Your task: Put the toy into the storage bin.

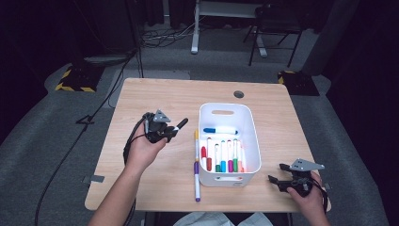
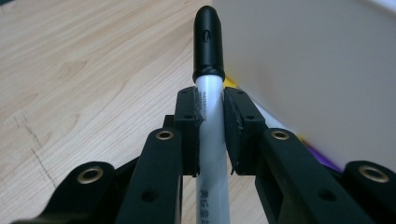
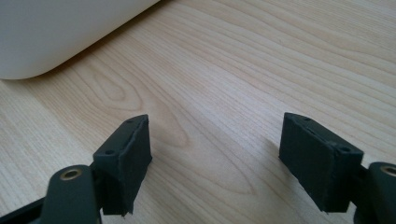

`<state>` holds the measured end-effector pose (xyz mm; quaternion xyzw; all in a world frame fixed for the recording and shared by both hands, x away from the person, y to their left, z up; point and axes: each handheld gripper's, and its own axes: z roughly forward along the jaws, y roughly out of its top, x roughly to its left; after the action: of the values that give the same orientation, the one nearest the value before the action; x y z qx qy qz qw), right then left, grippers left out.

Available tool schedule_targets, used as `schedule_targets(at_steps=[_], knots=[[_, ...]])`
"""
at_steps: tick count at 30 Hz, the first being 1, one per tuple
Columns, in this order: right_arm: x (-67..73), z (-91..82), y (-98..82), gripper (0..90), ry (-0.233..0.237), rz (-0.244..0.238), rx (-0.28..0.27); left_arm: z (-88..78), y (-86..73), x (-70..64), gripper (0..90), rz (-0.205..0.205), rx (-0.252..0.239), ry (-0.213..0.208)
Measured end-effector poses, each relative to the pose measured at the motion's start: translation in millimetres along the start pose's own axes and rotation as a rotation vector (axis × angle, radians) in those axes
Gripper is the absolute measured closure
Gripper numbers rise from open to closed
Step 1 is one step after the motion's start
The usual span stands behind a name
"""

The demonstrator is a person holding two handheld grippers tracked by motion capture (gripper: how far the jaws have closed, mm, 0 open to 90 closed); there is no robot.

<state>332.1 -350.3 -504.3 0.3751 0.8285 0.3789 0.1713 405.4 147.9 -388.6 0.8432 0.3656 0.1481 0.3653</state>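
Observation:
A white marker with a black cap (image 1: 180, 125) is clamped in my left gripper (image 1: 165, 131), held above the table to the left of the white bin (image 1: 251, 129). In the left gripper view both pads press on the marker's white barrel (image 2: 211, 135), and its black cap (image 2: 208, 44) points at the bin's wall (image 2: 308, 70). My right gripper (image 1: 278, 173) stands open by the bin's front right corner, low over the wood. Nothing lies between its pads (image 3: 130, 158) in the right gripper view.
The bin holds several coloured markers (image 1: 223, 155) standing in a row and a blue one (image 1: 220, 130) lying behind them. Two markers, yellow-capped (image 1: 196, 141) and purple (image 1: 196, 181), lie end to end on the table (image 1: 155, 94) along the bin's left side.

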Motion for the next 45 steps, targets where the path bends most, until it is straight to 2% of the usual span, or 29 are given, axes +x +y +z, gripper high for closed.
schedule_targets(at_steps=[2,5,12,15,21,23,24,27,28,29,33,36,38,39,43,44,45], knots=[[-0.1,0.0,0.0,25.3,0.000,0.000,0.000,-6.3,4.1,-4.5,76.4,-0.015,-0.008,-0.029],[-0.3,0.0,0.0,25.4,0.002,0.000,-0.001,-16.6,10.0,-9.4,76.4,0.000,-0.009,-0.039],[-0.3,0.1,0.0,25.3,0.002,0.005,-0.002,-36.5,21.9,-21.2,76.4,0.005,-0.034,-0.075],[0.2,0.0,0.2,25.4,0.005,0.018,-0.004,-43.7,28.8,-25.8,76.4,0.023,-0.055,-0.107],[0.0,0.0,0.0,25.3,-0.001,0.000,0.000,-46.5,41.2,-37.5,76.4,0.056,-0.073,-0.125],[0.5,0.3,0.0,25.3,-0.002,0.001,-0.001,-45.1,46.2,-43.1,76.4,0.060,-0.083,-0.148],[0.4,0.3,-0.1,25.3,-0.002,0.001,-0.002,-45.7,49.2,-44.0,76.4,0.082,-0.082,-0.146],[0.9,0.2,0.1,25.3,-0.005,0.002,0.002,-45.1,57.1,-51.5,76.4,0.097,-0.100,-0.163],[1.7,0.6,0.3,25.4,-0.005,0.007,-0.001,-43.9,59.9,-54.6,76.4,0.096,-0.102,-0.188],[1.8,0.6,0.3,25.4,-0.007,0.005,0.000,-43.5,63.1,-56.5,76.4,0.114,-0.105,-0.185],[1.7,0.6,0.3,25.4,-0.007,0.006,0.000,-33.9,74.1,-66.8,76.4,0.134,-0.105,-0.227],[1.8,0.6,0.3,25.4,-0.007,0.006,0.000,-26.6,81.2,-71.7,76.4,0.157,-0.099,-0.239],[1.8,0.6,0.3,25.4,-0.007,0.006,0.000,-20.0,84.5,-75.9,76.4,0.156,-0.114,-0.246],[1.8,0.6,0.3,25.4,-0.007,0.006,0.000,-17.2,86.4,-76.5,76.4,0.175,-0.108,-0.247],[1.8,0.6,0.3,25.4,-0.007,0.006,0.000,-6.0,92.0,-80.8,76.4,0.179,-0.110,-0.282],[1.8,0.6,0.3,25.3,-0.007,0.006,0.000,-3.5,92.8,-82.3,76.4,0.182,-0.115,-0.274],[1.8,0.6,0.3,25.3,-0.007,0.006,0.000,-0.4,93.5,-83.5,76.4,0.189,-0.113,-0.291]])
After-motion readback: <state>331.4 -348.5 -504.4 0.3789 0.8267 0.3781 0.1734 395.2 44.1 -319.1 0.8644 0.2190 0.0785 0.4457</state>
